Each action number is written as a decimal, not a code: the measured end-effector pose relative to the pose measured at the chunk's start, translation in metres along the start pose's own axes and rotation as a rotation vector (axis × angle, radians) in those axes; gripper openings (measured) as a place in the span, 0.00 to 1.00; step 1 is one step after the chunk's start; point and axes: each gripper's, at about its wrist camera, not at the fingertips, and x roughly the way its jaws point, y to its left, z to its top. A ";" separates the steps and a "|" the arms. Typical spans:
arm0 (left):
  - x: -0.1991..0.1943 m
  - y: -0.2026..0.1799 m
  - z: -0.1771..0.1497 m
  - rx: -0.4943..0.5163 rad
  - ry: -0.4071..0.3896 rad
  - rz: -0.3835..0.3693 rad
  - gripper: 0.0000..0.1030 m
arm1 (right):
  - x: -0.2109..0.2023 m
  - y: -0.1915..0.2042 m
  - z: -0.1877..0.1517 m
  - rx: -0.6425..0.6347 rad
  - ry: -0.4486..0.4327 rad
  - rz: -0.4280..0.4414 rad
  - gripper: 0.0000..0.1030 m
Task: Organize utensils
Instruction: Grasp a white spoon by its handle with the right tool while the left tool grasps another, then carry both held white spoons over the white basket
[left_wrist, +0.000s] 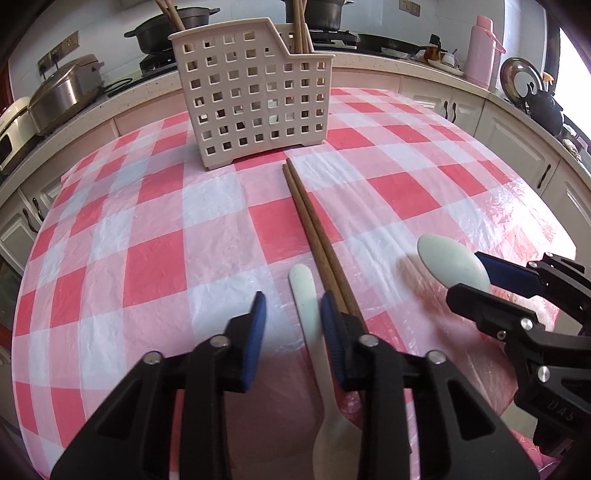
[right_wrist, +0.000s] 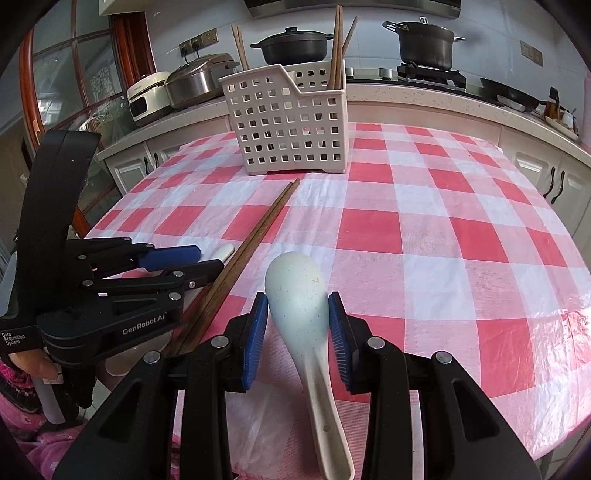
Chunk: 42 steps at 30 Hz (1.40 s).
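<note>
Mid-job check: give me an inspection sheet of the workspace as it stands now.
Surface: table under a red-and-white checked cloth with a plastic cover.
Job's things: basket at the far side with chopsticks standing in it; a loose pair lies in front of it; held spoon; second spoon lies on the cloth beside the pair.
Clutter: nothing seen.
Grippers: right tongs shut on the held spoon's bowl; left tongs straddle the second spoon's handle, one pad not touching it.
Cables: dark cord beside the cooker.
Surroundings: counter with cooker, pots and pink flask.
</note>
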 end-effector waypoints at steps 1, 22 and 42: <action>0.000 -0.001 0.000 0.010 -0.001 0.004 0.14 | 0.000 0.000 0.000 0.001 0.000 0.001 0.32; -0.073 0.024 0.005 -0.066 -0.231 -0.049 0.11 | -0.029 0.020 0.040 -0.022 -0.109 0.019 0.31; -0.124 0.044 0.083 -0.077 -0.444 -0.036 0.11 | -0.026 0.016 0.131 -0.025 -0.231 0.033 0.29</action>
